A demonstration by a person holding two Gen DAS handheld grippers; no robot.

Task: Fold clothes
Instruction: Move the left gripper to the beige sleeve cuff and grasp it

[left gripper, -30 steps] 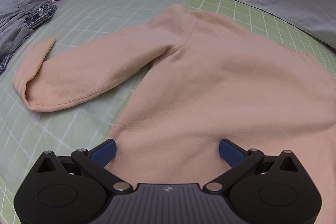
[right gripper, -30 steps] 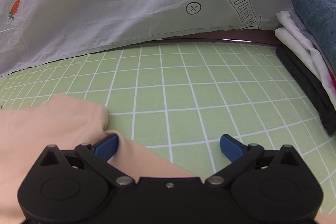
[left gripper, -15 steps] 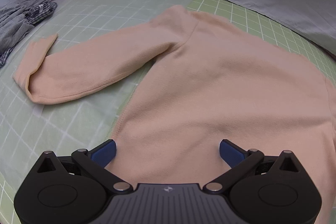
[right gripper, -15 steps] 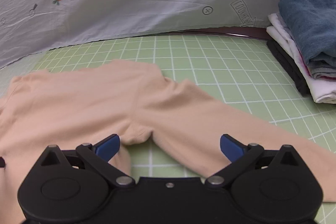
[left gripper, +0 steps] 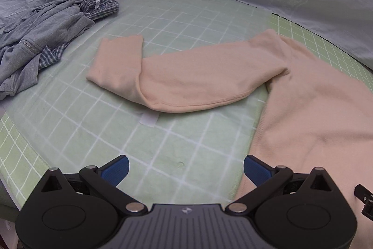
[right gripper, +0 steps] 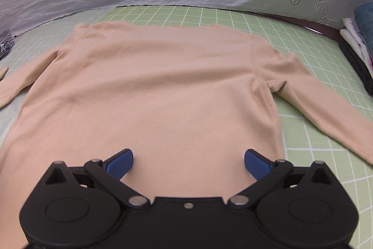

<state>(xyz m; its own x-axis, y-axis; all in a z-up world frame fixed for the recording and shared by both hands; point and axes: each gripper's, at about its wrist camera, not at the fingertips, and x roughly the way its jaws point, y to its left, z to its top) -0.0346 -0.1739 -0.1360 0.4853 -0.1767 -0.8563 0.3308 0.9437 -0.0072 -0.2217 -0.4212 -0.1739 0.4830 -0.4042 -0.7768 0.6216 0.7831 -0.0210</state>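
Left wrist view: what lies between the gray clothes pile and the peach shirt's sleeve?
Only bare green grid mat separates the gray pile from the sleeve.

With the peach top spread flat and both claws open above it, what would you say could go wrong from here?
1. The left sleeve is already doubled back at its cuff; folding it in unstraightened may trap a lump.
2. The grey clothes pile lies near that cuff and might get snagged.
3. The right sleeve stretches toward the folded stack; swinging it could nudge the stack.
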